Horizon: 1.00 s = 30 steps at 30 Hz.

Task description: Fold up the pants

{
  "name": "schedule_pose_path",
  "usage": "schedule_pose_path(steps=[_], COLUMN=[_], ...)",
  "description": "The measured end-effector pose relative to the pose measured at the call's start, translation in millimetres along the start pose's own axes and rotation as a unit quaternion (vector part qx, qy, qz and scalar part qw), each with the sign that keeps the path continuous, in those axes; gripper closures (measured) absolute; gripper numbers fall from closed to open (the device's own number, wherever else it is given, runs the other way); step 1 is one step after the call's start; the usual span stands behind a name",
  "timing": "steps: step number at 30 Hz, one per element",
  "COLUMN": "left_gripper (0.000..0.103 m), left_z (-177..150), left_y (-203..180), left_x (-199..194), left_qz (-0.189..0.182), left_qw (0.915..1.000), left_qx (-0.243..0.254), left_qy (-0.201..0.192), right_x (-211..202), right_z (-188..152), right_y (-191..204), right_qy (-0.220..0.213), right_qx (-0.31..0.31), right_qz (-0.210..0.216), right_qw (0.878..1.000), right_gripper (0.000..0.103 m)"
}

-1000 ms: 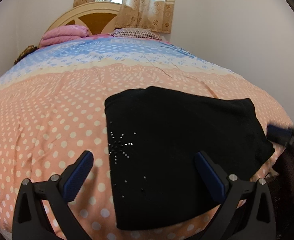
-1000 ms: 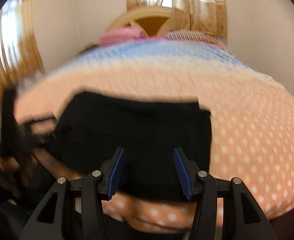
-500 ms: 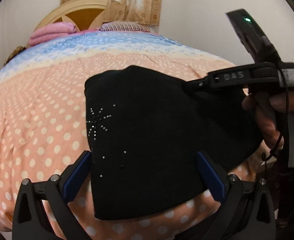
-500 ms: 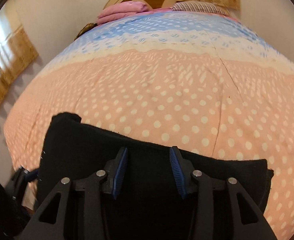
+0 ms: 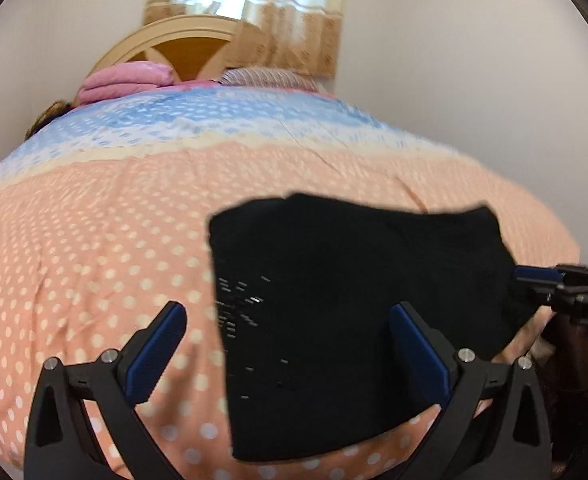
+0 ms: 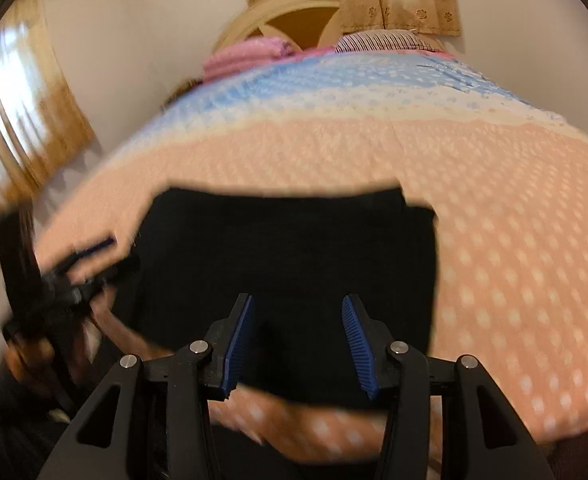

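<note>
The black pants (image 5: 345,312) lie folded into a compact rectangle on the peach polka-dot bedspread (image 5: 94,248), near the bed's front edge; small rhinestones glint on their left part. They also show in the right wrist view (image 6: 294,256). My left gripper (image 5: 290,348) is wide open and empty, held just above the pants' near left part. My right gripper (image 6: 297,344) is open and empty over the pants' near edge. It also shows in the left wrist view (image 5: 549,280) beside the pants' right edge.
The bedspread turns blue and white toward the headboard (image 5: 182,44). Folded pink bedding (image 5: 128,82) and a striped pillow (image 5: 270,78) lie at the head. Curtains (image 5: 254,12) hang behind. A wall runs along the right; another curtain (image 6: 18,120) hangs left.
Both grippers have drawn back from the folded pants toward the bed's front edge. The right gripper has left its place over the pants' far right part; the pants have stayed put.
</note>
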<state>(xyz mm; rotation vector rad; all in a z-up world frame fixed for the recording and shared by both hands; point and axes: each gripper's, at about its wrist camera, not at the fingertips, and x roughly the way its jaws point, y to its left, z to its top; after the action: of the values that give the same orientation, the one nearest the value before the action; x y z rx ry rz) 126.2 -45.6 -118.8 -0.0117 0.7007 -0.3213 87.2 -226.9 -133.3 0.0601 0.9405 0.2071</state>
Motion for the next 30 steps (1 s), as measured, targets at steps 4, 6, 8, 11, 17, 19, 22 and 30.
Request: schedule_pose_path(steps=[4,6,8,11,17,19,22,30], left_gripper=[0.0,0.0,0.0,0.0,0.0,0.0,0.0,0.0], left_z=[-3,2,6,9,6,6,8,9], left_y=[-11,-7,4,28,41,37,29,31], left_x=[12,5,-2,6,22,27,33,43], left_qz=[0.002,0.014,0.032,0.035,0.018,0.015,0.01,-0.001], left_qw=[0.9997,0.9996,0.9993,0.9992,0.9985,0.9987,0.9986,0.9984], left_qx=[0.014,0.023,0.017,-0.02,-0.05,-0.044,-0.042,-0.045], left_qy=[0.019,0.004,-0.011,0.0,0.017,0.02,0.029,0.034], right_x=[-8,-18,-23,-15,10,13,17,16], right_z=[-4,-1,4,5,0,0,1,-2], right_y=[-14,-20,-28,-48,-69,-72,-75,-79], right_qy=[-0.018,-0.038,-0.057,-0.046,-0.038,-0.041,-0.045,-0.064], right_qx=[0.029,0.044,0.054,0.101,0.146,0.153,0.158,0.18], right_qz=[0.028,0.053,0.034,0.045,0.045,0.052,0.057,0.07], right_qw=[0.999,0.997,0.996,0.993,0.988,0.986,0.985,0.979], right_gripper=[0.055,0.055,0.055,0.054,0.043,0.042,0.041,0.042])
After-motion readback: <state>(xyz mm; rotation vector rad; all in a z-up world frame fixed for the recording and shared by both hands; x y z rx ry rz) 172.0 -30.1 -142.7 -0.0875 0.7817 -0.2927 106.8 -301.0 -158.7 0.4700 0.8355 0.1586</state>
